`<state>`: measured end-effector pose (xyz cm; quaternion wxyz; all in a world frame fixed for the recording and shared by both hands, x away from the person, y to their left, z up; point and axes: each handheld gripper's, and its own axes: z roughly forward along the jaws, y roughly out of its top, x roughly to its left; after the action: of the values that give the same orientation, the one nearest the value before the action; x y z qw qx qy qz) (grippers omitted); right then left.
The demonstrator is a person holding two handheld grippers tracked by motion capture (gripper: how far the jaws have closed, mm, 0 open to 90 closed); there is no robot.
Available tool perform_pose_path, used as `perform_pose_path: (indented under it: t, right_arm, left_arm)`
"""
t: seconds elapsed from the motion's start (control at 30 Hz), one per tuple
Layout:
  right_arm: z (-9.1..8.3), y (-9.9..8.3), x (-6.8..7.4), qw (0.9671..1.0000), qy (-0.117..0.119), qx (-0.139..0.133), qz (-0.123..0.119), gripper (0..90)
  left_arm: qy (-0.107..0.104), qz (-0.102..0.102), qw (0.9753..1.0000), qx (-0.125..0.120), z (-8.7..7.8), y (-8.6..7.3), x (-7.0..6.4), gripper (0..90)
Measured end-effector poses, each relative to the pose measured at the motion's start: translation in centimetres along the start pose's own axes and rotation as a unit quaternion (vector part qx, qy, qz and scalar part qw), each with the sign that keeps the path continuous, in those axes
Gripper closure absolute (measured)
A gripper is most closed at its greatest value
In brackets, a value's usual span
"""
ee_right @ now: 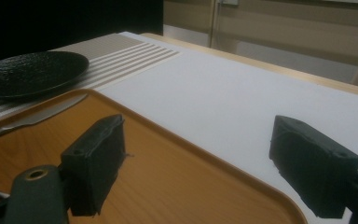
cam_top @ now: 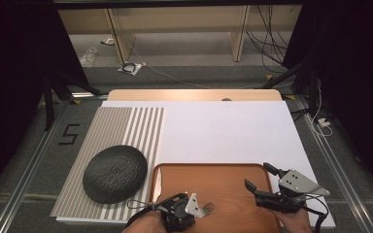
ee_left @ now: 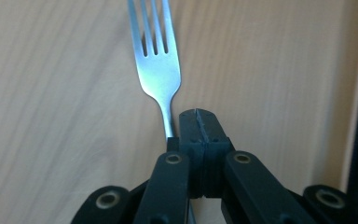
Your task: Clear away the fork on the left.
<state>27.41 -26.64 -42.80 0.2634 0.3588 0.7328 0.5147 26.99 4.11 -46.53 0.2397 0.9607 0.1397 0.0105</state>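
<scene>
A steel fork [ee_left: 157, 70] lies tines forward on the wooden tray [cam_top: 233, 187]; its tines [cam_top: 208, 208] poke out past my left gripper [cam_top: 194, 208]. In the left gripper view my left gripper [ee_left: 198, 122] is shut, jaws pressed together. The fork's handle runs beside and under the left jaw, not visibly between the two. A knife [cam_top: 156, 187] rests along the tray's left edge. My right gripper [cam_top: 259, 176] hovers over the tray's right side, open and holding nothing [ee_right: 196, 158].
A black plate [cam_top: 115, 172] sits on a striped placemat [cam_top: 126, 128] left of the tray. A white mat [cam_top: 228, 131] covers the table beyond the tray. The knife [ee_right: 32, 119] and the plate [ee_right: 28, 72] lie to the left in the right gripper view.
</scene>
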Motion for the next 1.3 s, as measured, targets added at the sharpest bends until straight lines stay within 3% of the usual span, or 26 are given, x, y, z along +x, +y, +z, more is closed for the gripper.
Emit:
perform_pose_path:
  t: [0.4, 1.3]
  right_arm:
    - [0.0, 0.0, 0.0, 1.0000, 0.000, 0.002, -0.004, 19.3]
    - [0.0, 0.0, 0.1, 1.0000, 0.000, 0.001, -0.005, 19.3]
  left_arm:
    - [0.012, -0.027, 0.9996, -0.002, -0.6, -1.0, 2.0, 89.5]
    - [0.030, -0.071, 0.9970, 0.000, -1.5, -2.4, 4.3, 89.5]
